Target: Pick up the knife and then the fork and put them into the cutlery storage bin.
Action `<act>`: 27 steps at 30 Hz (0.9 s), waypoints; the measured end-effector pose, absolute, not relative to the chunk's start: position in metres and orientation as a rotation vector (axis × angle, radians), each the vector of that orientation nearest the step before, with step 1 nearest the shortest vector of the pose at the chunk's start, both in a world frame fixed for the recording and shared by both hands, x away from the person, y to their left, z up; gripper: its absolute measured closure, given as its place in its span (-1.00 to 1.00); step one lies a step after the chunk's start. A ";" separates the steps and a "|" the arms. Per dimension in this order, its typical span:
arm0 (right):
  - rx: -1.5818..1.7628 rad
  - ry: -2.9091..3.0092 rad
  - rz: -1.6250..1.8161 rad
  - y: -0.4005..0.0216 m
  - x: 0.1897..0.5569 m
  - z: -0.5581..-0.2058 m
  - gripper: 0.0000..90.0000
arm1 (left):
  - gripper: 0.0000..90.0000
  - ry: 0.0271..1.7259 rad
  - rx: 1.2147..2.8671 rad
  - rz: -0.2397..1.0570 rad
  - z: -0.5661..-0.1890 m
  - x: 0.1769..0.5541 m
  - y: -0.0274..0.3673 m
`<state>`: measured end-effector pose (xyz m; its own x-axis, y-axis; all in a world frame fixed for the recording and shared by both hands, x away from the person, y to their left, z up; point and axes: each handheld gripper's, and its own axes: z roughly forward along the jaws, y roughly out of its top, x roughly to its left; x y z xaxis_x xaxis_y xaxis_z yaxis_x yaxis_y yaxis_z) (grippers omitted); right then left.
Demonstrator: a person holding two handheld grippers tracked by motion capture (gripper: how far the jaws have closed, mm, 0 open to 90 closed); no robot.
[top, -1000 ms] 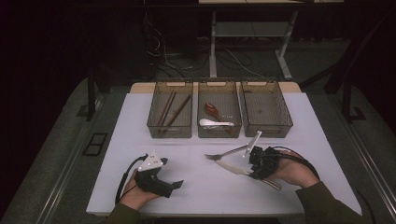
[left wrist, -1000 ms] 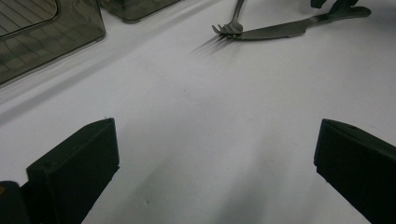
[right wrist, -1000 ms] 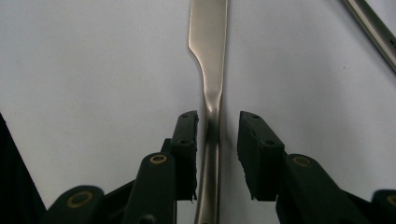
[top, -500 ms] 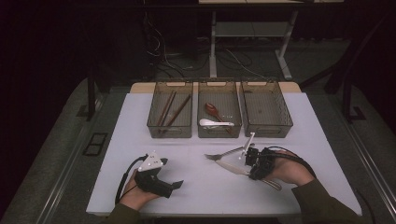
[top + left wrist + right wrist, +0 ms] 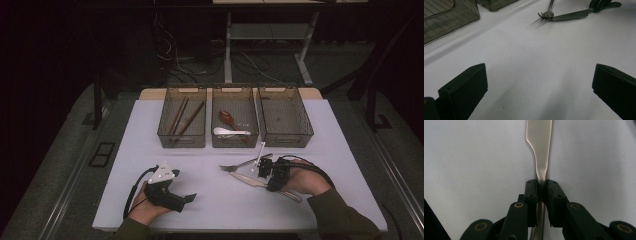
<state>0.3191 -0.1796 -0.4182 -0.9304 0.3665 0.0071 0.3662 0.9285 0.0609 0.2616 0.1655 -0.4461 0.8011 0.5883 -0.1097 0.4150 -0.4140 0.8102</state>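
Observation:
A silver knife [image 5: 539,147] lies on the white table [image 5: 220,205] in front of my right hand. Its blade [image 5: 246,179] points left. My right gripper [image 5: 541,187] has its jaws pressed on the knife's handle, and they have just been closing on it. In the high view the right gripper [image 5: 266,176] is low over the table. A silver fork [image 5: 244,164] lies just behind the knife. My left gripper [image 5: 189,198] rests at the front left, open [image 5: 539,82] with nothing between its jaws. From there the fork [image 5: 546,15] and the knife [image 5: 571,16] show farther off.
Three clear bins stand in a row at the back. The left bin [image 5: 165,131] holds brown chopsticks [image 5: 183,118]. The middle bin [image 5: 216,141] holds a brown spoon and a white spoon [image 5: 229,132]. The right bin [image 5: 306,131] looks empty. Dark floor surrounds the table.
The right gripper has sunk slightly onto the knife's handle and its jaws have drawn together. The left hand has kept still.

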 end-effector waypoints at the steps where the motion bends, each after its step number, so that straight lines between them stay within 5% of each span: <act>1: 0.577 3.081 0.096 -0.180 0.319 -0.418 0.76 | -1.00 0.742 2.066 0.238 -0.446 0.262 0.165; 27: 0.519 3.076 0.338 -0.199 0.311 -0.408 0.77 | -1.00 0.737 2.068 0.238 -0.446 0.261 0.165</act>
<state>0.3115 -0.1988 -0.4079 -0.9452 0.3250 0.0317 0.3241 0.9220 0.2119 0.2613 0.1654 -0.4459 0.8037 0.5853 -0.1074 0.4123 -0.4175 0.8098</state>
